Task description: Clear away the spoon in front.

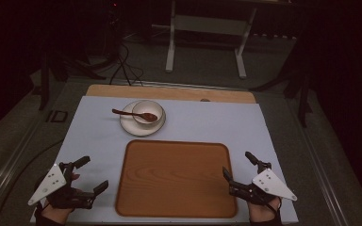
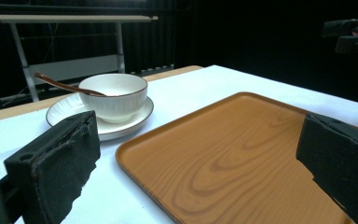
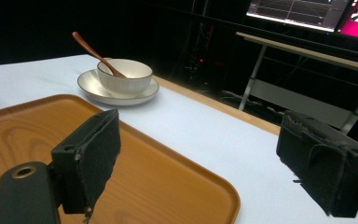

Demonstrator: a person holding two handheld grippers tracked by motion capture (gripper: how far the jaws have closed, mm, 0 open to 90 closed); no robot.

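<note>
Tray (image 1: 176, 176) sits btwn left tongs (image 1: 91, 175) & right tongs (image 1: 238, 166), both spread wide, holding nothing.

What you couldn't make out

Your forearms ran off the bottom edge in the high view, so only each hand (image 1: 56, 207) showed. The spoon (image 1: 134, 114) had its bowl end sunk inside the bowl (image 1: 147, 112), hidden from both gripper views. The tray (image 2: 242, 158) was cut off at the bottom edge, and the room behind was too dark to read.
</note>
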